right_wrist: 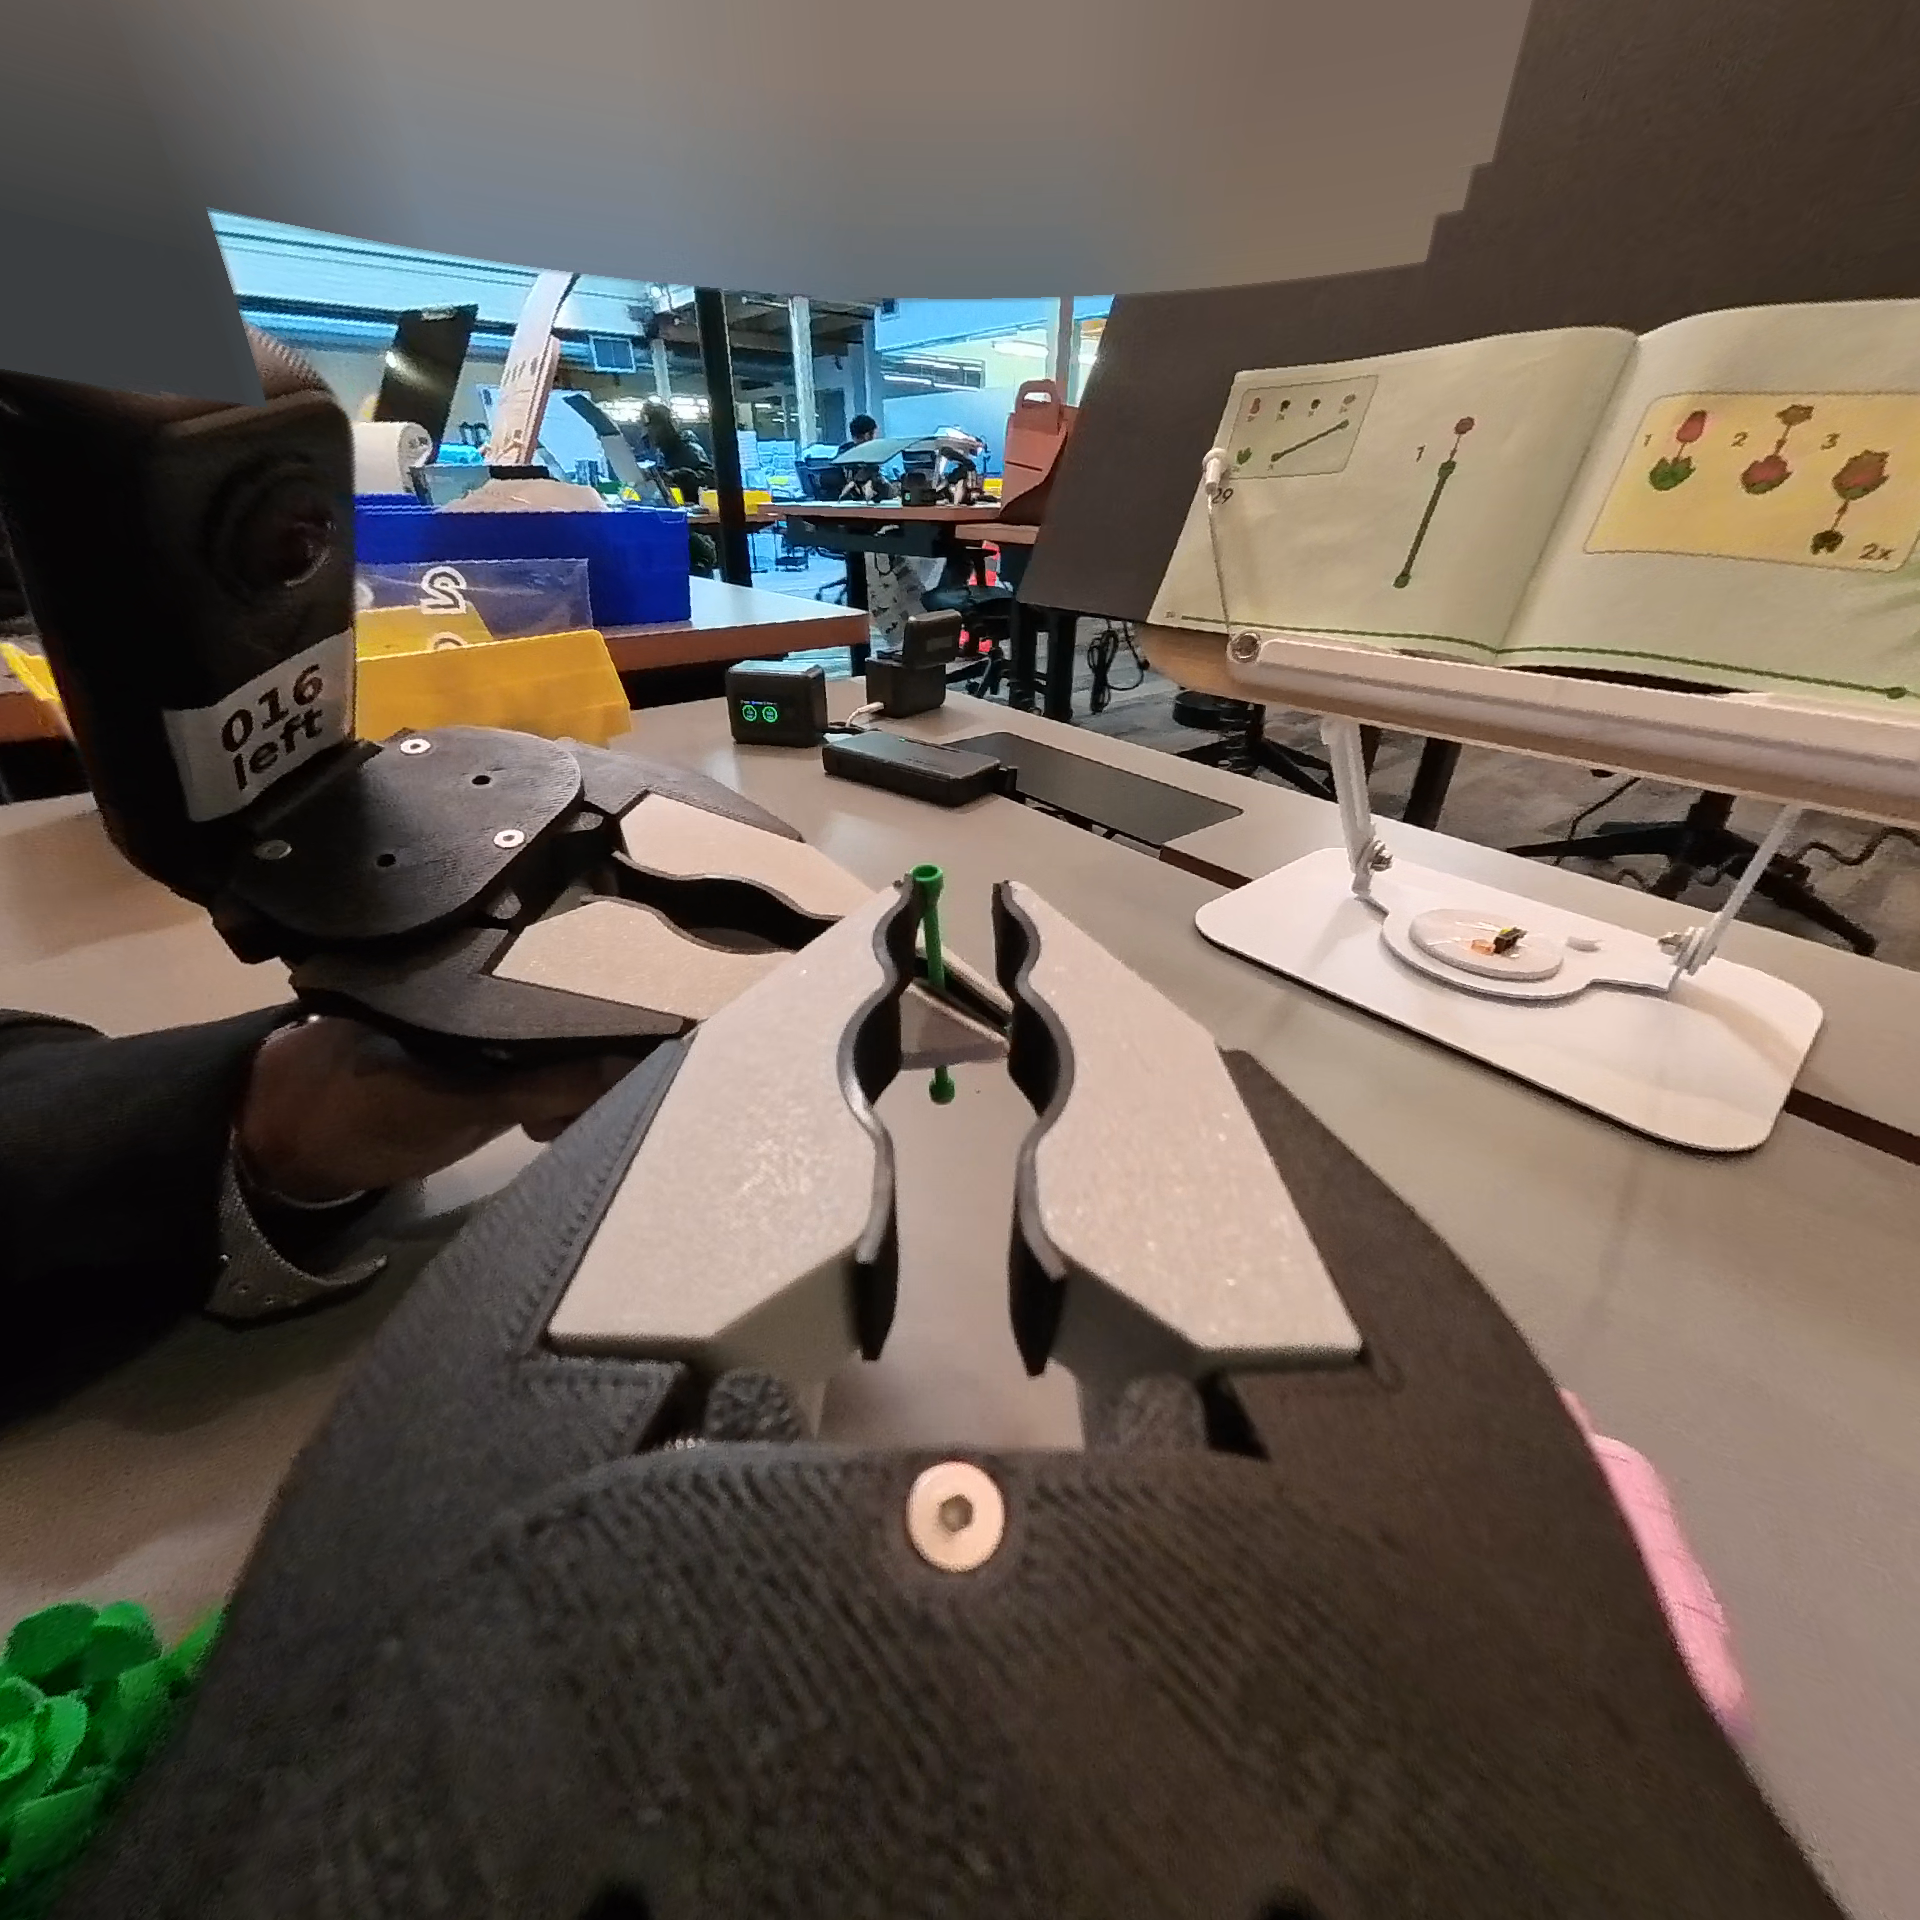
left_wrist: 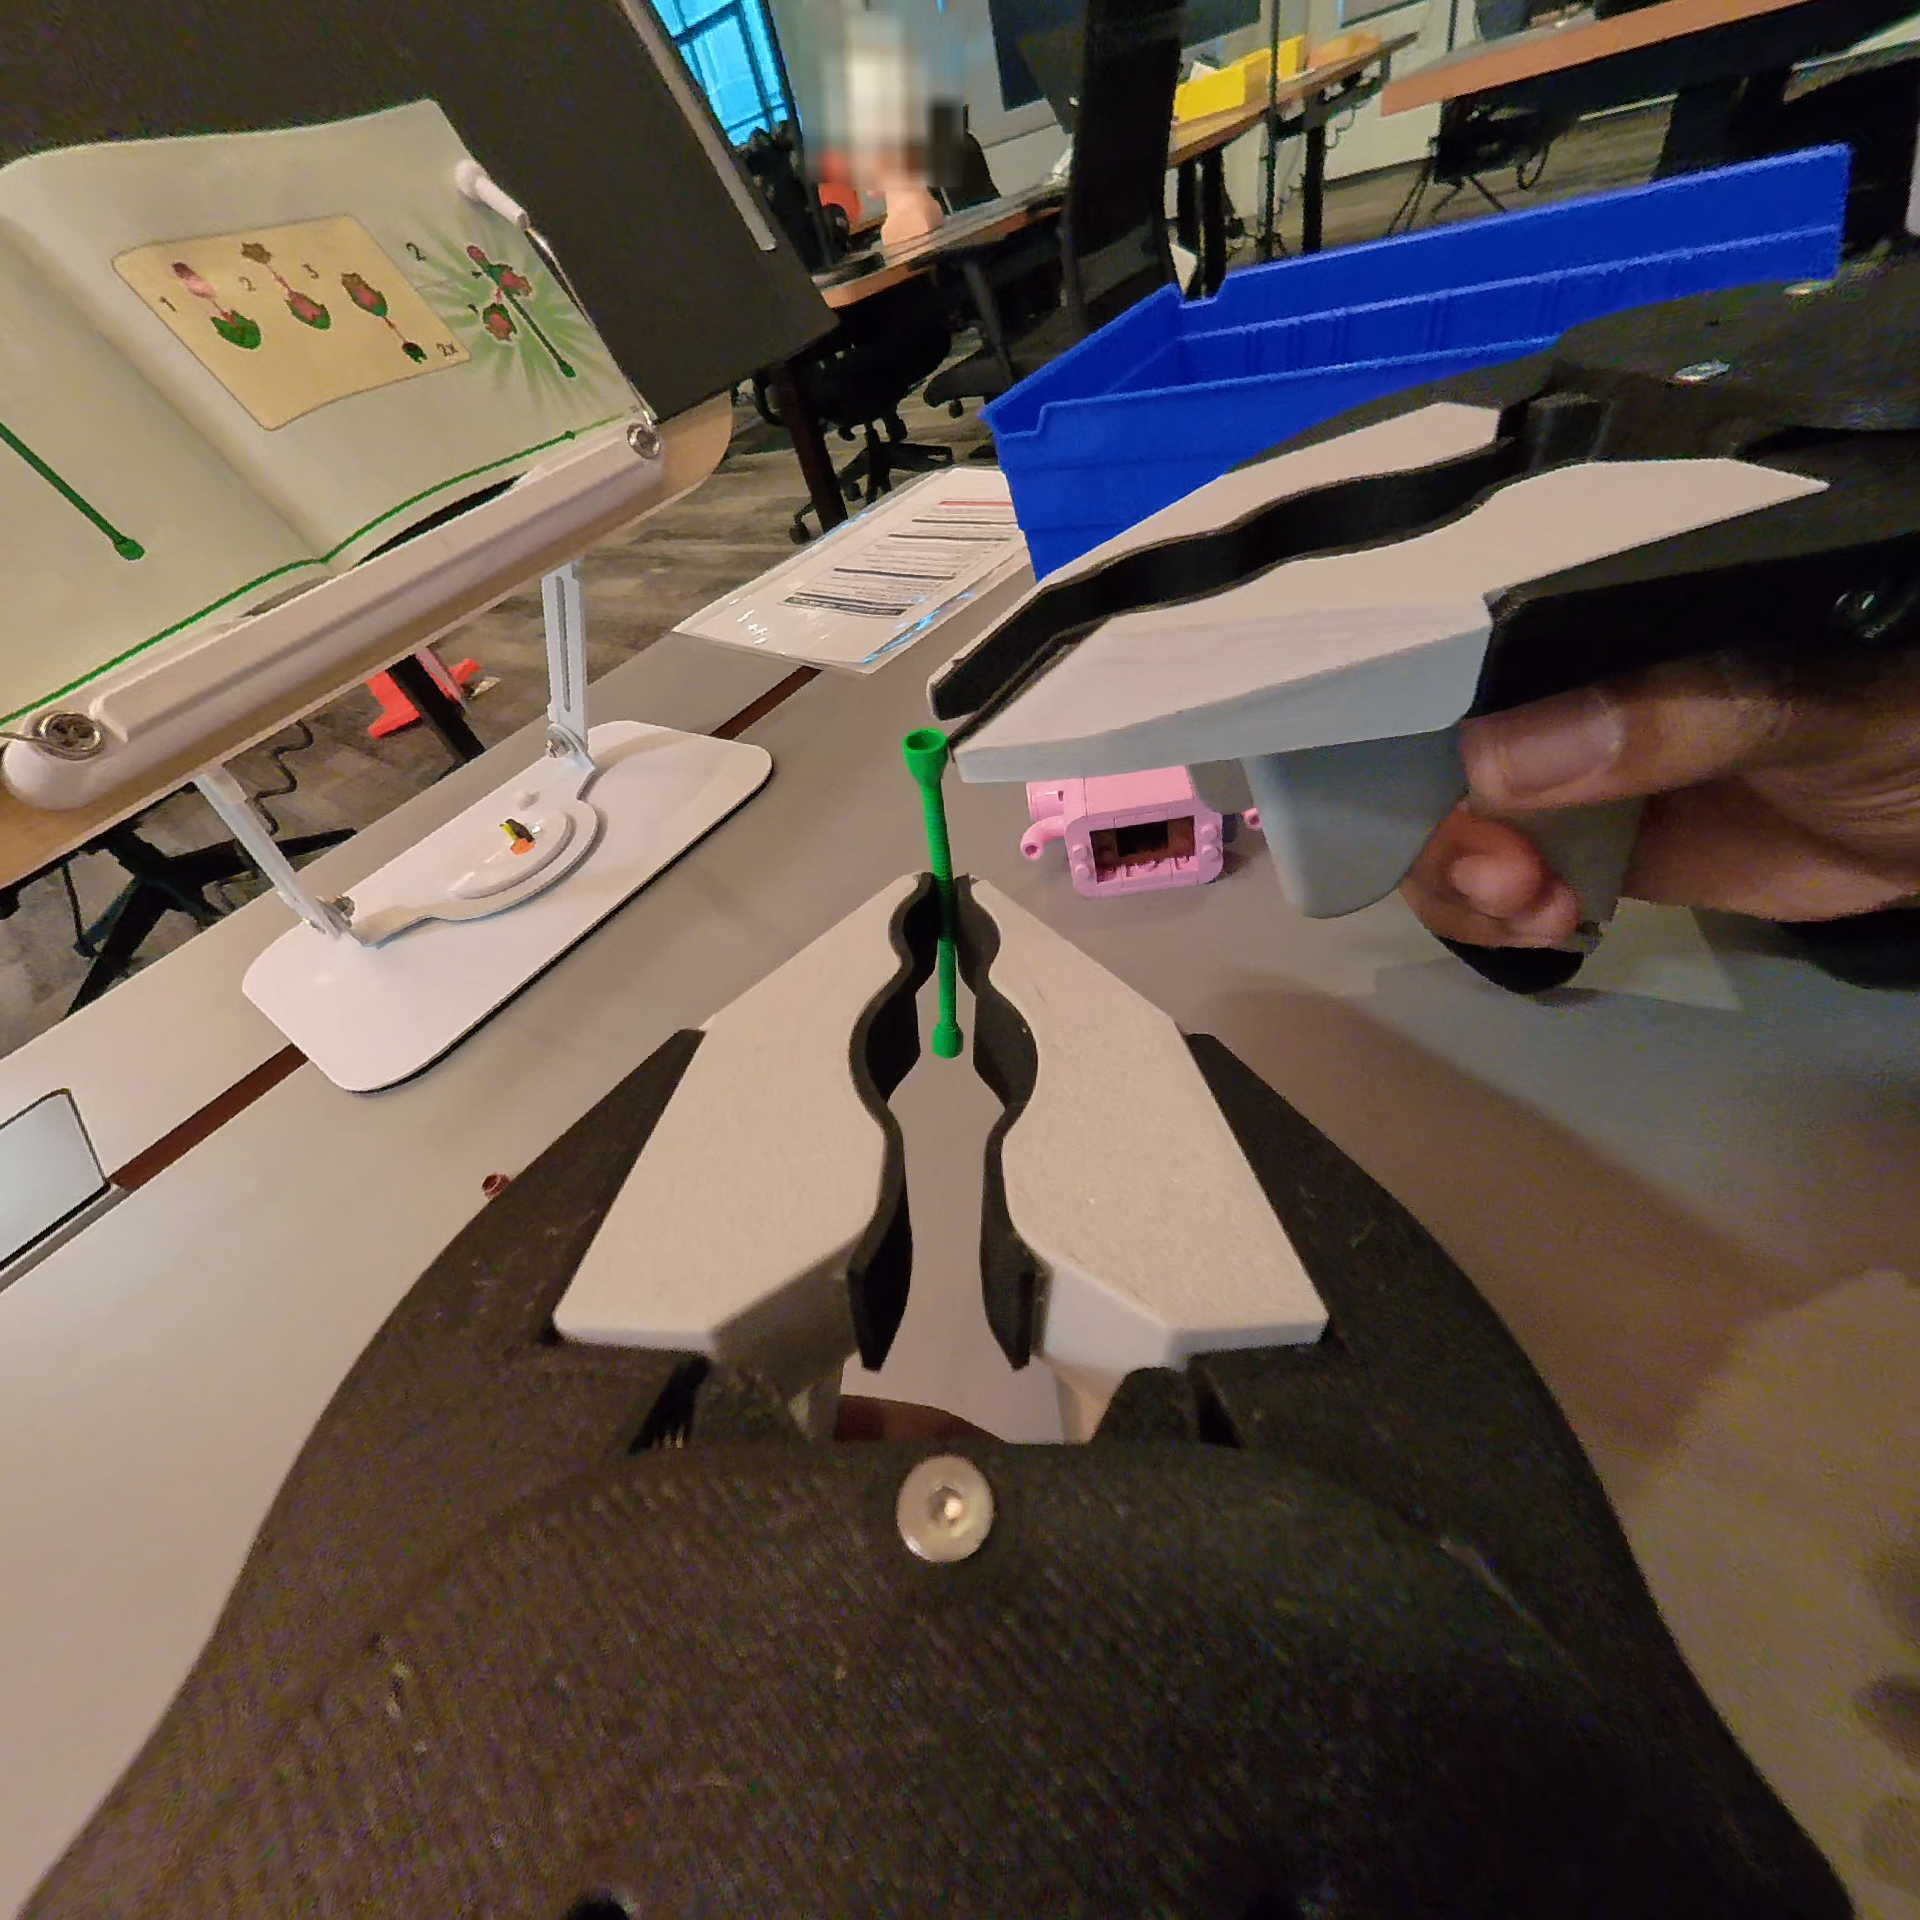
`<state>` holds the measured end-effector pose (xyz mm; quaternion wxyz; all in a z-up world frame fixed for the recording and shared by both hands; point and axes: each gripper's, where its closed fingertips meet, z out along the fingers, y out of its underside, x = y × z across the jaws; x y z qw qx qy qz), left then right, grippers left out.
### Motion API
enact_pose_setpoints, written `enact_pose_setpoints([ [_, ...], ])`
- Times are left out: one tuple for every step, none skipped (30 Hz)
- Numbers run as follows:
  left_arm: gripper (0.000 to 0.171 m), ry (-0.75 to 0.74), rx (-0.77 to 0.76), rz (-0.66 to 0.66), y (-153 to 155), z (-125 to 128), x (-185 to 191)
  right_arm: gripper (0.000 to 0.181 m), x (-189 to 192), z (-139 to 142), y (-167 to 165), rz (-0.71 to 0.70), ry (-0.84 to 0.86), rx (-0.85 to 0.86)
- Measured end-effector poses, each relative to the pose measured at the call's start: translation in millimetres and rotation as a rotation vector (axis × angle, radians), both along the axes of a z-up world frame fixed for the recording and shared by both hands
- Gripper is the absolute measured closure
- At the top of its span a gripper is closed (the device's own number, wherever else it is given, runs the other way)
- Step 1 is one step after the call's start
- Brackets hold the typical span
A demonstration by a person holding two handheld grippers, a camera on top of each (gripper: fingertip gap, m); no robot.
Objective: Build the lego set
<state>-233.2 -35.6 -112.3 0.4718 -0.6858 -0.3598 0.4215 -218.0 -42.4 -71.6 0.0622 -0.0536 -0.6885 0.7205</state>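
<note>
Grey counter (left_wrist: 1351, 1091) runs under both my grippers, with an open office of desks and chairs blurred beyond it. At far left in the left wrist view an instruction booklet (left_wrist: 260, 343) lies open on a white stand (left_wrist: 499, 914); its left page is cut off by the frame edge. A blue bin (left_wrist: 1351, 343) sits at far right, partly hidden behind my right gripper (left_wrist: 951, 717), and a pink lego block (left_wrist: 1132, 842) on the counter is half covered by that gripper's lower finger.

My left gripper (left_wrist: 943, 883) is clenched on a thin green lego stem (left_wrist: 940, 831), which stands nearly upright between the fingertips. Its flared cup end rises above the fingers and its small knob end hangs below them, clear of the counter. Where the pads meet the stem is hard to make out.

My right gripper (right_wrist: 945, 894) has its fingers parted and grasps nothing. From its own view the green stem (right_wrist: 932, 935) stands just beyond the tips, nearer the left finger than the right, and the left gripper's fingertips (right_wrist: 966, 1023) show through the gap. In the left wrist view the right gripper's tips sit just beside the stem's cup, apart from it.

Green lego pieces (right_wrist: 73, 1714) blur at the near left corner of the right wrist view, cut off by the frame.
</note>
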Motion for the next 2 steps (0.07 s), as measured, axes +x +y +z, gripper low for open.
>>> enact_pose_setpoints([
  [0.171,0.003,-0.001,-0.002,0.6,0.5,0.1,0.169,-0.1,0.0,0.0,0.003,-0.007,-0.002],
  [0.171,0.006,-0.002,-0.003,1.0,0.8,0.2,0.169,0.3,0.2,0.0,0.008,-0.015,-0.004],
])
